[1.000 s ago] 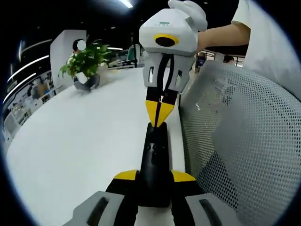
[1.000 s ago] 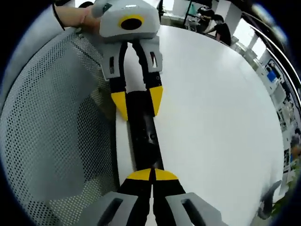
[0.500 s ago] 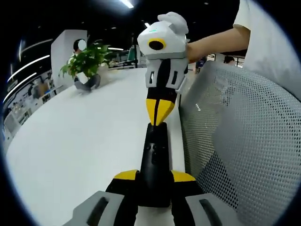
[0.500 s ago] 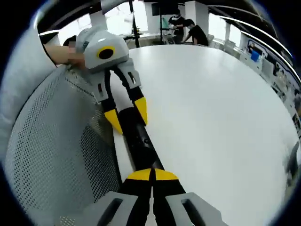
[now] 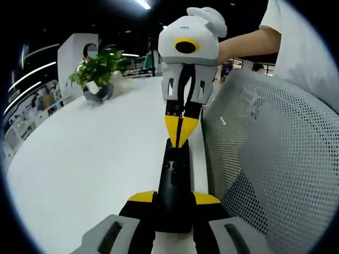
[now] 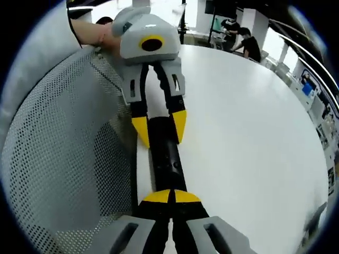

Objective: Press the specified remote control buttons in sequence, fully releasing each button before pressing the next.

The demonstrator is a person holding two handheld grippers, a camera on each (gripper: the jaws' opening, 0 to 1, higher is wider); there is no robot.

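A long black remote control [image 5: 175, 180] lies along the white table's [image 5: 90, 159] edge, and my left gripper [image 5: 175, 198] is shut on its near end, one yellow tip on each side. My right gripper [image 5: 180, 138] comes down from above, shut, with its joined yellow tips resting on the remote's far end. In the right gripper view the shut right gripper [image 6: 170, 197] touches the remote [image 6: 168, 159] at the bottom, and the left gripper [image 6: 160, 129] clamps the other end. A small button shows mid-remote.
A grey mesh chair back [image 5: 275, 159] stands close beside the remote, also seen as the mesh chair back [image 6: 63, 148]. A potted plant [image 5: 98, 71] sits far across the table. The person's arm [image 5: 249, 42] holds the right gripper. People stand at the back [image 6: 241, 34].
My right gripper tipped back and away half a second ago, then came forward and down again onto the remote's far end. The left gripper and remote have stayed put.
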